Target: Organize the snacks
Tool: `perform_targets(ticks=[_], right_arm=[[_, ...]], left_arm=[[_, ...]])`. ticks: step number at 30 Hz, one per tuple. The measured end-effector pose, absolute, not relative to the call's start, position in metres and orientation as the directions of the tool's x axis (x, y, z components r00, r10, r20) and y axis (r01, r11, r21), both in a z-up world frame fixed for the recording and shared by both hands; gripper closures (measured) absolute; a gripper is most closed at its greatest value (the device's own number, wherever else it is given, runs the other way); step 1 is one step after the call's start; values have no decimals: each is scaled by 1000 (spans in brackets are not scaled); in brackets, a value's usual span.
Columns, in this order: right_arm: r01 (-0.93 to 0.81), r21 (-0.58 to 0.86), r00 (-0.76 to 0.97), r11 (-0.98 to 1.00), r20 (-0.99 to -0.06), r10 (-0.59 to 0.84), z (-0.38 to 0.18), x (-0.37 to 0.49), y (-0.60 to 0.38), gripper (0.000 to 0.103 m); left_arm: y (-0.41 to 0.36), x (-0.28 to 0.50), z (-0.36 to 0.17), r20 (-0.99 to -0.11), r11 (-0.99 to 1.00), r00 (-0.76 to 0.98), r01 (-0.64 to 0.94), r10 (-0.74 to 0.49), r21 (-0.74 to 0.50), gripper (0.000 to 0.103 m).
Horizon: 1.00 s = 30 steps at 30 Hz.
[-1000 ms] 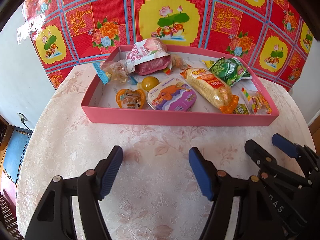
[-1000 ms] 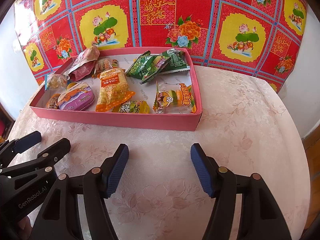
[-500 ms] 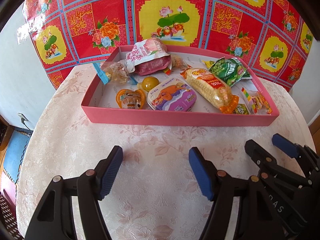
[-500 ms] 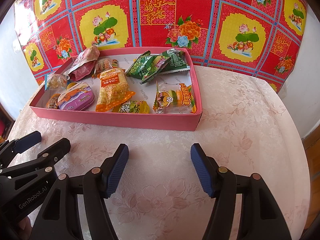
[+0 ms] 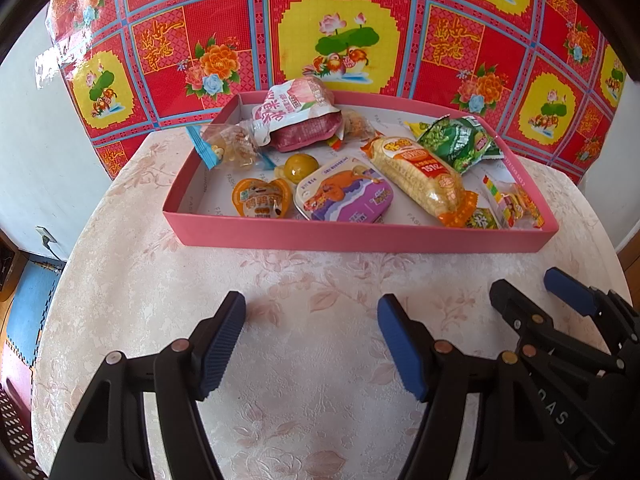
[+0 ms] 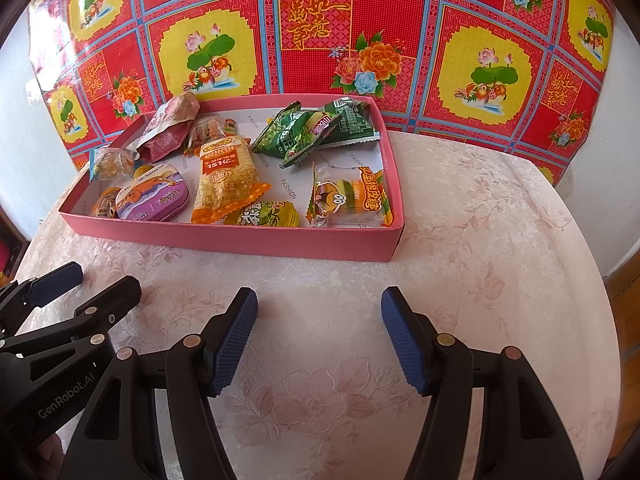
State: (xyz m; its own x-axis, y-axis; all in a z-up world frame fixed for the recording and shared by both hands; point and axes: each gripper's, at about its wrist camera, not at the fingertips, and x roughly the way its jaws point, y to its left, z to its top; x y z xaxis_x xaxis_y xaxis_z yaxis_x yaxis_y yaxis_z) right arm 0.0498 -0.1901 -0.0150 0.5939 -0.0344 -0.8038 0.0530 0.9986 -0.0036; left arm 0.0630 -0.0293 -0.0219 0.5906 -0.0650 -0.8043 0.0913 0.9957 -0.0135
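A shallow pink tray [image 5: 360, 236] [image 6: 240, 240] stands on the table and holds several snacks: a purple tin [image 5: 346, 198] [image 6: 154, 196], an orange rice-cracker pack [image 5: 420, 176] [image 6: 226, 182], green packs [image 5: 460, 142] [image 6: 316, 132], a pink pouch [image 5: 298, 116], an orange jelly cup [image 5: 260, 198] and a gummy pack [image 6: 348, 198]. My left gripper [image 5: 312, 344] is open and empty over the cloth in front of the tray. My right gripper [image 6: 318, 340] is open and empty beside it, to its right.
The round table carries a pale floral cloth [image 6: 480, 280]. A red and yellow patterned sheet [image 6: 320, 40] covers the wall behind the tray. The table edge curves away at the right [image 6: 592, 280] and left [image 5: 68, 260].
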Motion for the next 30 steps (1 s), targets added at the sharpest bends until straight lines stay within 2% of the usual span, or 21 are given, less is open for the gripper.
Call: perform_targets(ticks=[30], right_arm=[[54,-5,593,999,-804,-36,-15,50,-190,37]], left_arm=[[-29,63,-22,-796,996,602,88,-64,-13,31]])
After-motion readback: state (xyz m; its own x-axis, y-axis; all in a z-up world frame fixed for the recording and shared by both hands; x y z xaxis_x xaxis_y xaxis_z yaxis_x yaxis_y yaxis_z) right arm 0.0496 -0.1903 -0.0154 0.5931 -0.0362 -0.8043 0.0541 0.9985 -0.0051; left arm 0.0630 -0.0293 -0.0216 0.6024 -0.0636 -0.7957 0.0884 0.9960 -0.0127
